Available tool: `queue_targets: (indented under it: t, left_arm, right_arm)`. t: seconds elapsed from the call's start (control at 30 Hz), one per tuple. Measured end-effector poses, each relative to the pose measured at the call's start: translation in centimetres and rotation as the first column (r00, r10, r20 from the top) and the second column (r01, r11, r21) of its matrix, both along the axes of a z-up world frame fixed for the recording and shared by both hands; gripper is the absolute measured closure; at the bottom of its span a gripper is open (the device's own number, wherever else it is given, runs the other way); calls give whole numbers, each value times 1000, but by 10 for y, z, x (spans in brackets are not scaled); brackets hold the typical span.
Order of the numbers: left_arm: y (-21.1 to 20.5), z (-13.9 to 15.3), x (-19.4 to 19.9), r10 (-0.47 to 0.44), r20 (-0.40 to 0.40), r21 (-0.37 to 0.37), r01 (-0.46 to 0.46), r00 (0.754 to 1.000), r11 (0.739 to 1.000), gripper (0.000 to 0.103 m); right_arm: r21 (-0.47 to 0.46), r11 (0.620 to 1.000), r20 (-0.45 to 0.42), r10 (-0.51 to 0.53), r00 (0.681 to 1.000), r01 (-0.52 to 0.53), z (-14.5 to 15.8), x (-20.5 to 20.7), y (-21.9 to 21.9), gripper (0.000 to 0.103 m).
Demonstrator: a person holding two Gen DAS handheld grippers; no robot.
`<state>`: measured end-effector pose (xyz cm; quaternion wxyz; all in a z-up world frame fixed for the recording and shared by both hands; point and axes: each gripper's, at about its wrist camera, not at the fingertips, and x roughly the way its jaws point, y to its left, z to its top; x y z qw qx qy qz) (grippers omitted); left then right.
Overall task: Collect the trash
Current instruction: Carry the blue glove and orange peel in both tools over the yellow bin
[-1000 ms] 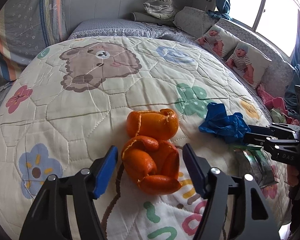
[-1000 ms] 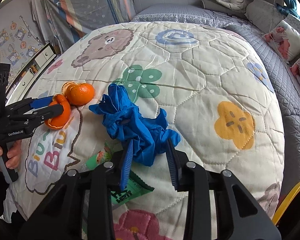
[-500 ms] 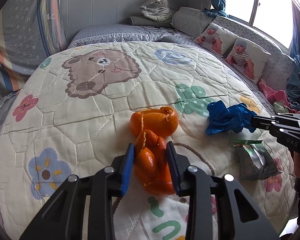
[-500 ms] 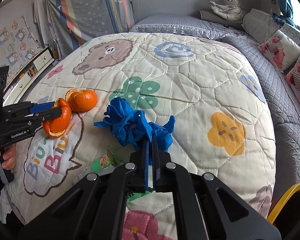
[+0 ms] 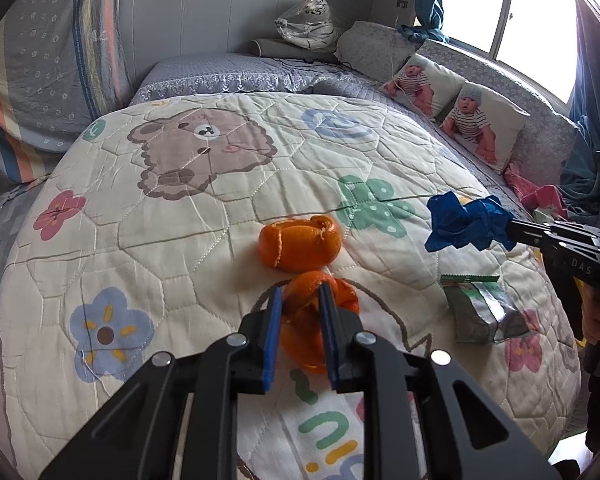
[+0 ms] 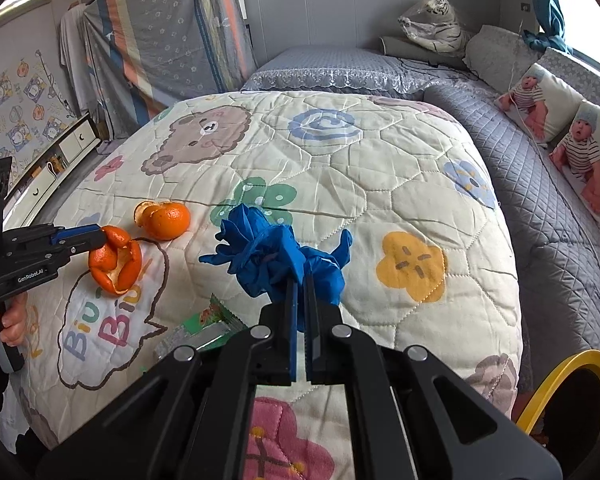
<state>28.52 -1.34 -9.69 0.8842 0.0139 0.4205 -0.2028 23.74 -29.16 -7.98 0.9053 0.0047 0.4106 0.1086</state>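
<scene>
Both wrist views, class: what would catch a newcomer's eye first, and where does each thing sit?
Brightest is the orange peel, pinched in the left gripper over the cartoon quilt, with a second peel lying just beyond it. Next comes the crumpled blue glove, clamped in the shut right gripper near the quilt's middle. A green snack wrapper lies flat on the quilt below the glove.

On the quilt (image 5: pixel 180 240), the orange peel (image 5: pixel 300 242) lies at frame centre; a second peel (image 5: pixel 340 294) sits just below it. The wrapper (image 5: pixel 480 308) lies lower right, the glove (image 5: pixel 464 222) above it.
</scene>
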Motion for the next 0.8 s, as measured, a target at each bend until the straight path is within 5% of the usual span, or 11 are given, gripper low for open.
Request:
queue_targets:
  t: [0.1, 0.57, 0.67, 0.8]
  left_arm:
    - [0, 1, -1, 6, -4, -16, -6, 1000, 1000, 61]
    - [-42, -21, 14, -48, -13, 136, 49, 999, 989, 43]
    - [-52, -26, 13, -51, 6, 192, 49, 999, 980, 45]
    - [-42, -27, 23, -13, 11, 205, 10, 1000, 979, 76]
  right_arm:
    - [10, 1000, 5, -3, 1000, 3, 1, -1, -1, 101]
    - [19, 1000, 16, 2, 1000, -2, 2, -9, -1, 101]
    - [22, 1000, 20, 0, 1000, 0, 3, -10, -2, 101]
    - [28, 1000, 28, -6, 1000, 6, 6, -15, -6, 101]
